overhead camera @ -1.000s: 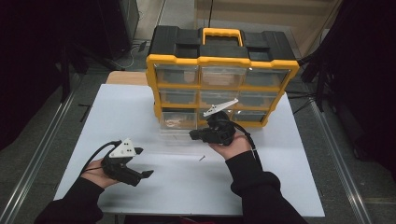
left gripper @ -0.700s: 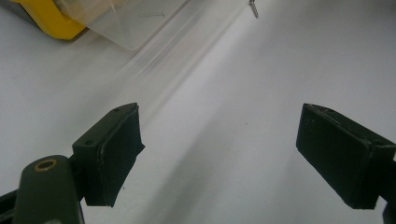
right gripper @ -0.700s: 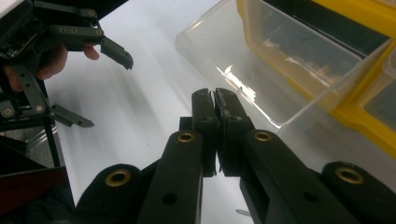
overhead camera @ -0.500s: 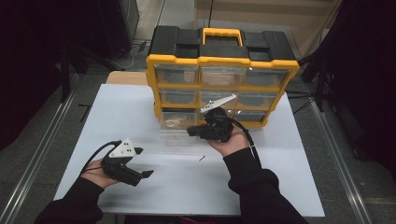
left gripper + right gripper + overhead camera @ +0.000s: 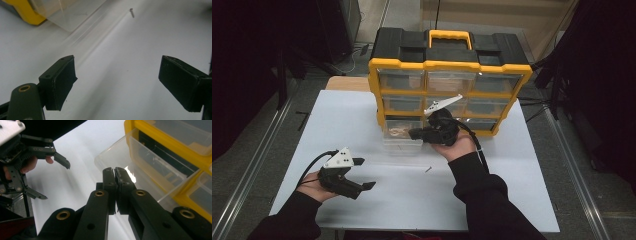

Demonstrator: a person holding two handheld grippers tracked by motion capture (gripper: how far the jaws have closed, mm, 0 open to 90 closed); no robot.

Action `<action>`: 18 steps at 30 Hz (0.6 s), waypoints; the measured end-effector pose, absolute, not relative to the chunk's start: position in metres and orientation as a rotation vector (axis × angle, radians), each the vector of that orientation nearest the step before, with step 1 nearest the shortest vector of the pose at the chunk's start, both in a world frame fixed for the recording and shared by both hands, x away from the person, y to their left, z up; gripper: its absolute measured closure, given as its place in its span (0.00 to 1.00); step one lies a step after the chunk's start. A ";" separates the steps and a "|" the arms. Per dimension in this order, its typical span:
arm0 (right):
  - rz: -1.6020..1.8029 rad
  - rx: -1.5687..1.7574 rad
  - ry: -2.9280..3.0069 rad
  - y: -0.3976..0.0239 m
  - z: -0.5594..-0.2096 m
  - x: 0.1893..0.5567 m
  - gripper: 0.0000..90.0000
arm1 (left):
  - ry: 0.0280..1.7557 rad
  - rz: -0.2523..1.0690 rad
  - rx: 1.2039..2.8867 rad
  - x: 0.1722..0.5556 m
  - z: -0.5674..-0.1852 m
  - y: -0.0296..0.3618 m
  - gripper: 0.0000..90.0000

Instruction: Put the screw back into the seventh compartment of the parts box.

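Observation:
A yellow and black organizer (image 5: 450,65) with clear drawers stands at the back of the white table (image 5: 362,115). Its bottom left drawer (image 5: 402,140) is pulled out, with small pale items inside. My right gripper (image 5: 414,133) is shut just over that drawer's right side. In the right gripper view its jaws (image 5: 114,171) meet tightly above the open drawer (image 5: 150,167), and I see nothing between them. My left gripper (image 5: 362,174) rests open near the table's front left, its pads (image 5: 62,80) wide apart over bare table. A small screw (image 5: 428,169) lies loose between the hands.
The screw (image 5: 131,12) lies ahead of the left jaws, beyond it the drawer's clear front (image 5: 67,15) and a yellow corner (image 5: 22,10). The left gripper (image 5: 52,180) appears open in the right gripper view. Dark floor and metal rails (image 5: 257,150) flank the table.
My right hand has shifted a little left and toward the organizer, bringing the shut jaws over the pulled-out drawer. The left hand has stayed put.

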State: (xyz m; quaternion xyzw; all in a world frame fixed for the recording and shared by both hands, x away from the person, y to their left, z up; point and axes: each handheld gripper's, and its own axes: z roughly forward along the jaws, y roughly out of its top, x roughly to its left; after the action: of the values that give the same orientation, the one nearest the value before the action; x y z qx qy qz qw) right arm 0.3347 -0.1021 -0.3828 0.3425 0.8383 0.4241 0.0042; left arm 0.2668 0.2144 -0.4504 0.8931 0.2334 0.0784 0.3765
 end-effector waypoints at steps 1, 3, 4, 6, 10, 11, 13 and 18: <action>1.330 1.068 2.624 -0.102 -0.383 0.335 0.99 | 0.597 0.200 2.292 0.267 -0.451 0.214 0.16; 1.330 1.065 2.618 -0.102 -0.381 0.337 0.99 | 0.599 0.201 2.297 0.266 -0.452 0.214 0.16; 1.329 1.054 2.617 -0.101 -0.380 0.338 0.99 | 0.598 0.199 2.297 0.265 -0.452 0.214 0.16; 1.337 1.052 2.613 -0.100 -0.379 0.340 0.99 | 0.595 0.200 2.298 0.265 -0.452 0.214 0.16; 1.327 1.047 2.608 -0.096 -0.378 0.343 0.99 | 0.595 0.198 2.296 0.265 -0.452 0.213 0.16; 1.324 1.041 2.604 -0.096 -0.378 0.344 0.99 | 0.597 0.198 2.295 0.265 -0.452 0.213 0.16; 1.334 1.053 2.602 -0.094 -0.378 0.345 0.99 | 0.596 0.195 2.294 0.265 -0.452 0.213 0.16; 1.336 1.058 2.585 -0.091 -0.378 0.349 0.99 | 0.592 0.193 2.297 0.265 -0.452 0.213 0.16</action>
State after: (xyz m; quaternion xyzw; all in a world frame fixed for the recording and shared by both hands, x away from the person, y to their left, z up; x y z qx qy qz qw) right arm 0.3490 -0.0909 -0.3780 0.3416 0.8346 0.4315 0.0227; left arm 0.2653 0.2131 -0.4521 0.8960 0.2310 0.0753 0.3717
